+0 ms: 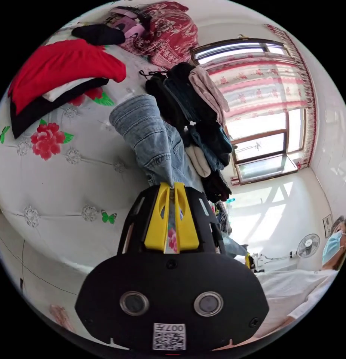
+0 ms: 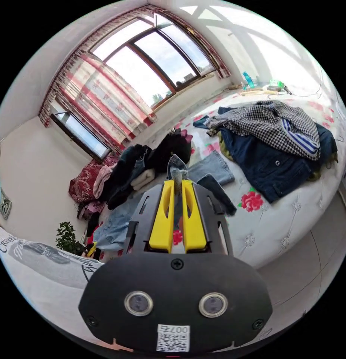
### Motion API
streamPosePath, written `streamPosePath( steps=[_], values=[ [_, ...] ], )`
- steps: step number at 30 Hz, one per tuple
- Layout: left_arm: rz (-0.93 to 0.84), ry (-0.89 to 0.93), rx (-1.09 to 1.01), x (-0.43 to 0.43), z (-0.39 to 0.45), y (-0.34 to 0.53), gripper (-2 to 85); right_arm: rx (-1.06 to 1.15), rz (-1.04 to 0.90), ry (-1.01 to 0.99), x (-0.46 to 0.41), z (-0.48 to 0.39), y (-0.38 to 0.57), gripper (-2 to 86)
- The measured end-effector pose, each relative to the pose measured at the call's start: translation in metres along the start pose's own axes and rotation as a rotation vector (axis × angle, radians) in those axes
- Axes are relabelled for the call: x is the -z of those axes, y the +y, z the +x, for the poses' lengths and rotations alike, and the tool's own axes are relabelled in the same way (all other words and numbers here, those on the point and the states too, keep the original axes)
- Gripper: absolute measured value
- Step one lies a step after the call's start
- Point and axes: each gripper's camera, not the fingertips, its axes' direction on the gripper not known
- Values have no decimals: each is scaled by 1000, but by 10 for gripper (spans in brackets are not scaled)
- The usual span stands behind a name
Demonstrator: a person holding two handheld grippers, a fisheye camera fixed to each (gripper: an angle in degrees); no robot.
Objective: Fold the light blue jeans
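The light blue jeans [image 1: 150,136] rise in a bunched fold from my left gripper [image 1: 172,184], whose yellow jaws are shut on the denim above the flowered white bed [image 1: 53,179]. In the right gripper view, my right gripper [image 2: 177,182] is shut on another pinch of the light blue jeans [image 2: 212,166], with a leg lying flat on the bed behind it and more of the denim trailing down to the left.
Folded red, white and black clothes [image 1: 60,71] lie on the bed. A heap of dark garments [image 1: 195,123] sits by the jeans. A checked shirt on a navy denim jacket [image 2: 277,146] lies at the right. A person in white [image 1: 292,291] stands near a fan [image 1: 307,245].
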Motion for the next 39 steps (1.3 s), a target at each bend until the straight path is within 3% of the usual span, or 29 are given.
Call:
streamPosePath(
  steps=[3, 6, 9, 12, 22, 30, 32, 37, 39],
  values=[
    [-97, -87, -36, -6, 5, 21, -2, 136, 91, -4, 39, -43, -39, 28],
    [-211, -215, -10, -33, -5, 42, 7, 202, 5, 196, 9, -59, -68, 39],
    [-239, -259, 47, -47, -18, 56, 32, 111, -163, 417, -64, -14, -74, 53],
    [-211, -206, 122, -32, -34, 60, 60, -33, -375, 435, -109, 48, -48, 70],
    [-1, -146, 325, 25, -89, 65, 107, -473, -417, 449, -62, 186, 66, 89],
    [4, -152, 394, -12, -103, 43, 67, -475, -526, 526, -86, 207, 81, 31],
    [-5, -153, 398, -17, -97, 38, 41, -424, -521, 489, -91, 201, 73, 15],
    [63, 82, 153, -2, -32, -17, 0, -378, -226, -31, -72, 172, -5, 0],
    [83, 108, 40, 6, 7, -49, -3, -324, -163, -130, -66, 153, -43, -1]
  ],
)
